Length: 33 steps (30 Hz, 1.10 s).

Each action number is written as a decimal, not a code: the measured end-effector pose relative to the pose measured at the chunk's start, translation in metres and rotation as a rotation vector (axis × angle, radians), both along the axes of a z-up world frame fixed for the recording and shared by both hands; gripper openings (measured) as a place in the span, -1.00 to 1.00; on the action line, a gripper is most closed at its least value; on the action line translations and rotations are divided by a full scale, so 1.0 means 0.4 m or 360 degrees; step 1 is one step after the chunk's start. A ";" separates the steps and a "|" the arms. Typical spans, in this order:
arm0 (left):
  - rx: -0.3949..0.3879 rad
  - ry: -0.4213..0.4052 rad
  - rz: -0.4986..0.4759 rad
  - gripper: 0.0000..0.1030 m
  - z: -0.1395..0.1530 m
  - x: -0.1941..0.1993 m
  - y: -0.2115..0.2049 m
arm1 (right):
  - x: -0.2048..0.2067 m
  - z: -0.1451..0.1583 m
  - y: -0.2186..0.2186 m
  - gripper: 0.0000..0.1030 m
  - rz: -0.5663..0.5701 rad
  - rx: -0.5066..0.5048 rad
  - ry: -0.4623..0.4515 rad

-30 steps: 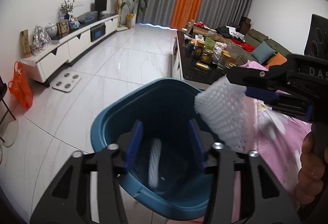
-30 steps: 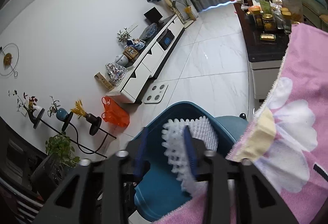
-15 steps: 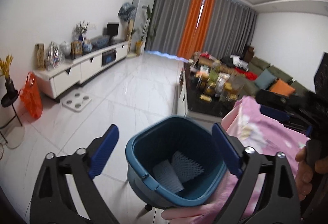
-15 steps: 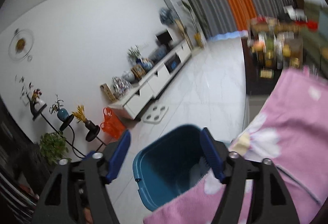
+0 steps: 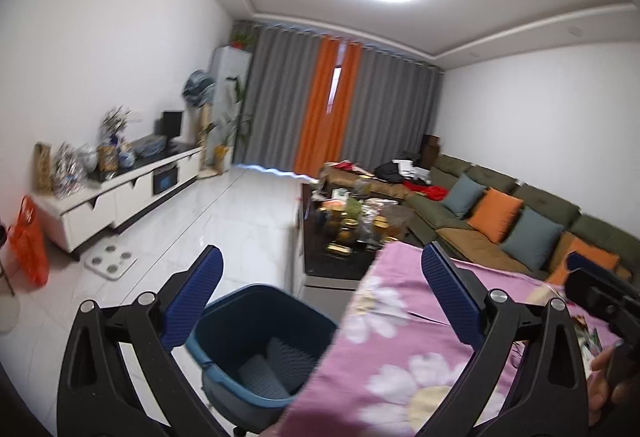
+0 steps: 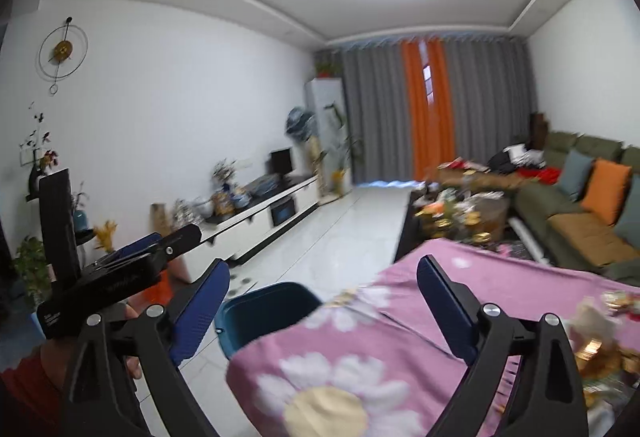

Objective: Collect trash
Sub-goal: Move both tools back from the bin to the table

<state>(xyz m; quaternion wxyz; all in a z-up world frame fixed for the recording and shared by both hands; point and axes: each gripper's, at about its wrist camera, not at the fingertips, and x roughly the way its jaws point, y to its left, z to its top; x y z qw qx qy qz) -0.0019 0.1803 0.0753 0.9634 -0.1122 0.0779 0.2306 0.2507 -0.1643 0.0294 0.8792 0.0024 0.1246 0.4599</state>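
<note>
A blue trash bin (image 5: 240, 321) stands on the floor beside a table with a pink flowered cloth (image 5: 404, 365). Two pieces of white foam netting (image 5: 276, 365) lie inside it. The bin also shows in the right wrist view (image 6: 260, 313). My left gripper (image 5: 320, 293) is open and empty, raised above the bin and the table edge. My right gripper (image 6: 324, 301) is open and empty above the cloth (image 6: 360, 349). More trash and wrappers (image 6: 600, 333) lie on the table at the right.
A black coffee table crowded with jars (image 5: 352, 225) stands beyond the pink table. A green sofa with cushions (image 5: 500, 213) runs along the right. A white TV cabinet (image 5: 120, 189) lines the left wall. An orange bag (image 5: 28, 241) stands at its near end.
The right gripper let the white foam netting drop into the bin and opened. The left gripper opened too. Both grippers then rose and tilted up, away from the bin.
</note>
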 end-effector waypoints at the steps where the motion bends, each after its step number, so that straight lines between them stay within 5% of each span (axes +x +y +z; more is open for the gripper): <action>1: 0.0020 -0.0007 -0.0028 0.89 0.003 0.003 -0.033 | -0.010 -0.001 -0.028 0.79 -0.0033 0.0001 -0.0017; 8: 0.0105 -0.0049 -0.0319 0.89 -0.005 0.032 -0.244 | -0.092 -0.034 -0.247 0.86 -0.0391 -0.0025 -0.0164; 16: 0.0136 0.0088 -0.0690 0.89 -0.080 0.086 -0.467 | -0.165 -0.115 -0.438 0.86 -0.0783 -0.0131 -0.0228; 23: 0.0132 0.0182 -0.0904 0.89 -0.142 0.100 -0.593 | -0.163 -0.177 -0.537 0.86 -0.0968 -0.0144 -0.0100; 33: 0.0137 0.0337 -0.0965 0.89 -0.188 0.241 -0.601 | -0.040 -0.230 -0.610 0.86 -0.1123 -0.0165 0.0118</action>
